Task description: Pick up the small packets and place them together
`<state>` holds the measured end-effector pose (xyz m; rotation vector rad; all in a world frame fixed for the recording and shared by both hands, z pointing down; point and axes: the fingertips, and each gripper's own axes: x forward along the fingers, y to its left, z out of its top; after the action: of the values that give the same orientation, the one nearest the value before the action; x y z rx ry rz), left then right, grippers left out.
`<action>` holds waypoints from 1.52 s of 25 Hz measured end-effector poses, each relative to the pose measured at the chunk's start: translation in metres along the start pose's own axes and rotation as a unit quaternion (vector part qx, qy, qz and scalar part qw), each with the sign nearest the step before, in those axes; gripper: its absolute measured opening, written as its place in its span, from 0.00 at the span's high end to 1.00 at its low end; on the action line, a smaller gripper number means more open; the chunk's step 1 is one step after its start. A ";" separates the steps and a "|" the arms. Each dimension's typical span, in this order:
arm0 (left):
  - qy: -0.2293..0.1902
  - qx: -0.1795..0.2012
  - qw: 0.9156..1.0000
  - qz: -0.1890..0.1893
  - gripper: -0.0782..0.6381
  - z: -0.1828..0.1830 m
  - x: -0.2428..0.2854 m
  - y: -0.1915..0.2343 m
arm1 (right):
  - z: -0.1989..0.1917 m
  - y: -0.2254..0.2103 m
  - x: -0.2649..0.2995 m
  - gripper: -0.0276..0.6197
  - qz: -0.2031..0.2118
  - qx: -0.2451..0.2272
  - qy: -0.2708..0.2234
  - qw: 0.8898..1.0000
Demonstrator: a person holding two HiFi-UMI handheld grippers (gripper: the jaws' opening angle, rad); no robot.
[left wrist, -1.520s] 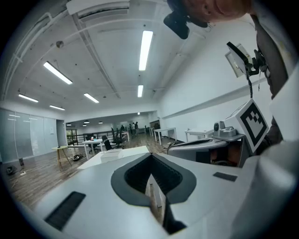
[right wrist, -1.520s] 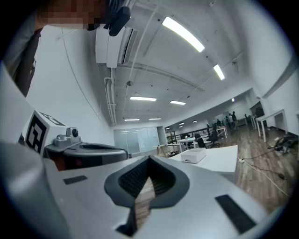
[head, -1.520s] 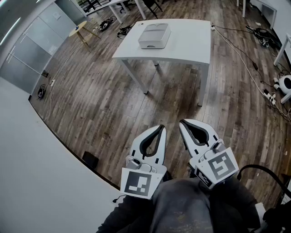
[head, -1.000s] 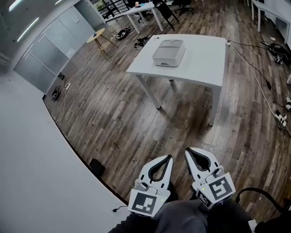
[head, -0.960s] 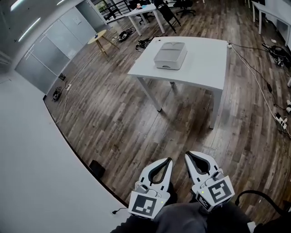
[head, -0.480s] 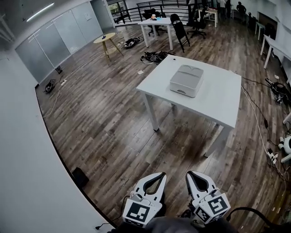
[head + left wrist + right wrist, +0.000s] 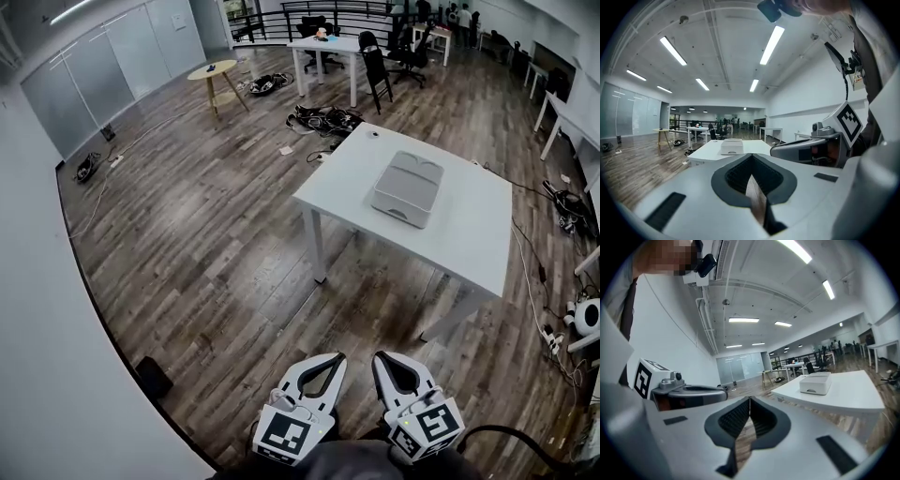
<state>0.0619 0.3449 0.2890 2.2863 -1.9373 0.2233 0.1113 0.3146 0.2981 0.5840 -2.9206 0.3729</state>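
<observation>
Wood-plank floor [image 7: 216, 234] runs out to a white table [image 7: 469, 239] at far right, with a pale box [image 7: 408, 189] on top; no view shows the packets clearly enough to place them. Near the body, the left gripper [image 7: 336, 358] and right gripper [image 7: 381, 358] lie side by side, pointing almost level at the table, each pair of tongs pressed together and empty.

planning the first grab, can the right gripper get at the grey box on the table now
Probably not yet: open wood floor separates the right gripper from the white table bearing the grey box.
</observation>
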 end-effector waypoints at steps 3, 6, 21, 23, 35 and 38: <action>-0.002 -0.002 1.000 -0.003 0.89 0.000 0.006 0.019 | 0.004 -0.001 0.019 0.95 -0.007 -0.007 0.005 1.000; 0.000 -0.004 1.000 -0.007 0.89 0.000 0.012 0.032 | 0.010 -0.006 0.031 0.95 -0.016 -0.010 0.002 1.000; 0.032 0.002 0.999 -0.026 0.89 0.009 0.113 0.106 | 0.036 -0.093 0.125 0.95 -0.038 0.017 -0.018 0.999; 0.038 0.007 0.999 -0.035 0.89 0.011 0.130 0.113 | 0.040 -0.108 0.135 0.95 -0.048 0.026 -0.021 0.998; 0.054 0.020 0.994 -0.092 0.89 0.026 0.219 0.131 | 0.053 -0.187 0.163 0.95 -0.103 0.055 -0.028 0.993; 0.056 0.026 0.993 -0.101 0.89 0.029 0.230 0.132 | 0.058 -0.197 0.166 0.95 -0.111 0.056 -0.034 0.992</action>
<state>-0.0304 0.0948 0.3074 2.4258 -1.6516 0.3732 0.0321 0.0636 0.3149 0.9459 -2.8700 0.4987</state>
